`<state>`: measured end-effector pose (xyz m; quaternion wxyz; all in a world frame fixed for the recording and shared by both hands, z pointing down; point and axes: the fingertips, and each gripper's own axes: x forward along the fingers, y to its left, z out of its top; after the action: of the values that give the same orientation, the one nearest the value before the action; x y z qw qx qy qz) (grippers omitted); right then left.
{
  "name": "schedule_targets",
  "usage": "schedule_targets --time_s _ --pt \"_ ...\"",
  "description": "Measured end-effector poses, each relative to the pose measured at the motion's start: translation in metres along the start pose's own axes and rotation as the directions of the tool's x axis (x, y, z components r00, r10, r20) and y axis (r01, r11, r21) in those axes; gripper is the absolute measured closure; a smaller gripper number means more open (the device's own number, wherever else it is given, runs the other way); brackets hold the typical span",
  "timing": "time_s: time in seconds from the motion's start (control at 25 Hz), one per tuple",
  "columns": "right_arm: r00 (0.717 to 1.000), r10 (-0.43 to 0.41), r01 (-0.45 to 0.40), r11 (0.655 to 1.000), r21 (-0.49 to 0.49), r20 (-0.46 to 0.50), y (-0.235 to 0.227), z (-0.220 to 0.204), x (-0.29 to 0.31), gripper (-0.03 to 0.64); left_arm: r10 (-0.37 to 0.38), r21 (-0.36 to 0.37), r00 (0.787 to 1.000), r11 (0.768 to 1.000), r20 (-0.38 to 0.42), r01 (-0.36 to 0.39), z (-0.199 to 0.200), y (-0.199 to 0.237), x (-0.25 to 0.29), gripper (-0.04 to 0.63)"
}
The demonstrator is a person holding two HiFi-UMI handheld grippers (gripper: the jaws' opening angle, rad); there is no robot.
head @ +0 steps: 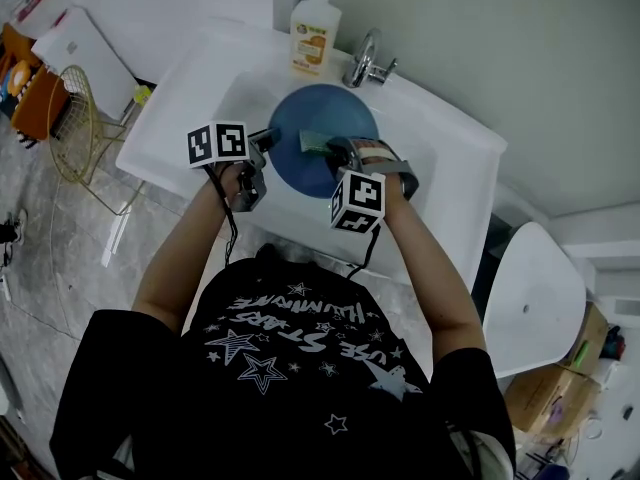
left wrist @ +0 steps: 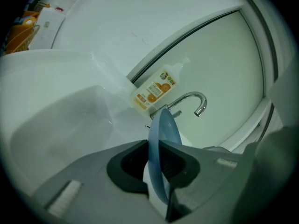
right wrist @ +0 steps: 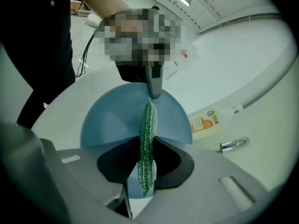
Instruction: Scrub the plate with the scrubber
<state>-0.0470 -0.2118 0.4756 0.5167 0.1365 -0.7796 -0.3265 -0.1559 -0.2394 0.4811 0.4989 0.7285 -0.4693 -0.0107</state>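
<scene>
A blue plate [head: 312, 128] is held over the white sink [head: 190, 88]. My left gripper [head: 262, 146] is shut on the plate's left rim; in the left gripper view the plate [left wrist: 163, 134] stands edge-on between the jaws [left wrist: 156, 171]. My right gripper [head: 335, 148] is shut on a green scrubber [head: 314, 140]. In the right gripper view the scrubber [right wrist: 147, 143] stands upright in the jaws [right wrist: 145, 171], pressed against the plate's face [right wrist: 112, 120].
A soap bottle [head: 314, 30] with an orange label stands at the sink's back edge beside the chrome tap [head: 366, 60]. A wire basket [head: 72, 118] sits left of the sink. A white stool [head: 530, 298] stands at the right.
</scene>
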Motion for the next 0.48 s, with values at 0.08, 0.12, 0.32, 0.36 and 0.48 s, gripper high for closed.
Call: schedule_targets --time_s 0.08,0.12,0.32,0.36,0.48 --pt "0.999 0.032 -0.032 0.999 -0.003 0.014 0.009 -0.003 -0.002 0.505 0.005 -0.004 1.000 1.000 -0.003 -0.005 0.000 0.001 0.004 0.543" --pt "0.999 0.049 -0.049 0.999 -0.006 0.021 0.014 -0.004 -0.004 0.505 0.008 -0.008 1.000 1.000 -0.003 -0.008 -0.001 0.001 0.006 0.543" --pt "0.986 0.158 -0.158 0.987 -0.009 0.054 0.043 -0.007 -0.015 0.505 0.022 -0.039 1.000 0.999 0.010 -0.022 -0.001 0.005 0.011 0.540" --pt "0.982 0.179 -0.178 0.984 -0.011 0.062 0.048 -0.008 -0.017 0.505 0.025 -0.045 1.000 0.999 0.013 -0.024 -0.001 0.006 0.011 0.540" --pt "0.973 0.218 -0.217 0.976 -0.023 0.077 0.059 -0.011 -0.021 0.505 0.035 -0.051 0.999 0.998 0.018 -0.034 -0.001 0.006 0.013 0.538"
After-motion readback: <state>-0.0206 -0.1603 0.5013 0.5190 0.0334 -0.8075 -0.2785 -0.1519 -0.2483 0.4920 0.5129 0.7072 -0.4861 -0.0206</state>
